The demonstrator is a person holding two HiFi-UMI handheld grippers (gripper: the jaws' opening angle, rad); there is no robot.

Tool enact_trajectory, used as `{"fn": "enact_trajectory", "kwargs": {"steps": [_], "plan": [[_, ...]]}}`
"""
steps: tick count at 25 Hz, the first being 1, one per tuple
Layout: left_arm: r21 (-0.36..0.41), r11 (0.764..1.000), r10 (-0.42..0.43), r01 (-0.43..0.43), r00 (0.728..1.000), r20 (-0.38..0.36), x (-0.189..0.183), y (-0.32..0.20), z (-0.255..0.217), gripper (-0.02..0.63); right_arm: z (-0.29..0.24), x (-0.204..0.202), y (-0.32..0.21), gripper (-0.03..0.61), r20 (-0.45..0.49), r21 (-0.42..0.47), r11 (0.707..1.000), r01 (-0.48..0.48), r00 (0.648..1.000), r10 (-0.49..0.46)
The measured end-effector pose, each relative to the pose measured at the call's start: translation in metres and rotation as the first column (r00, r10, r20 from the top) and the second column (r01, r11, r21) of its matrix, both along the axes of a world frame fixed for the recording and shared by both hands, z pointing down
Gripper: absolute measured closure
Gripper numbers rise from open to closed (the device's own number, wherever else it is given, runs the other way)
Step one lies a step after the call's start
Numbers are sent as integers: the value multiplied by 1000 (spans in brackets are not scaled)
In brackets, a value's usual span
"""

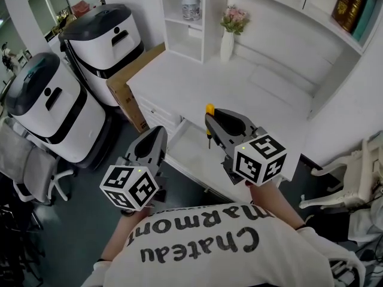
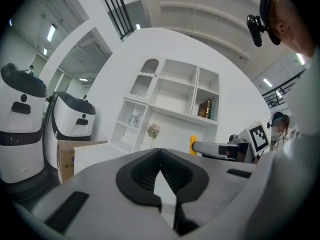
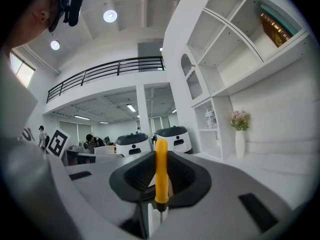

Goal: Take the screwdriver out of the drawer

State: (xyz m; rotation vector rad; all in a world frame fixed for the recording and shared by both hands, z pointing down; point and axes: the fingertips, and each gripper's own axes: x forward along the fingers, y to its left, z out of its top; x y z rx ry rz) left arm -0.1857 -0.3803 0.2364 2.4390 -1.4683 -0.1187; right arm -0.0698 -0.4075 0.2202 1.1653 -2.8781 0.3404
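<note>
Grey right gripper (image 1: 213,123) pinches the yellow-handled screwdriver (image 3: 161,170) upright above the open white drawer (image 1: 188,147). That slim grip may let it swivel and fall in. Grey left gripper (image 2: 160,154), beside the drawer, is closed and empty.

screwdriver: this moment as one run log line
right gripper: shut on screwdriver | screwdriver: upright, above open drawer | left gripper: shut, empty

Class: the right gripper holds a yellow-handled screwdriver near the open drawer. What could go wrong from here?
1. The screwdriver stands crosswise in the right gripper, pinched at one spot only. It might pivot, slip and drop into the drawer.
2. The drawer stands pulled out toward the person. The left gripper, shut and empty beside it, could knock its front.
</note>
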Motion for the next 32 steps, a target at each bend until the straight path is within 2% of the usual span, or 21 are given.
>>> {"fn": "enact_trajectory", "kwargs": {"steps": [8,22,32], "plan": [[-29,1000,-1,1,1000,-8,1,-2,12,591,16,15,-8,499,33,-69,997,-47,998,49],[-55,998,-6,5,1000,-15,-7,-5,23,591,34,23,-16,499,17,-109,991,-84,996,86],[-69,998,-2,1,1000,-19,-8,-9,27,591,46,23,-19,499,-27,-118,988,-95,995,93]]}}
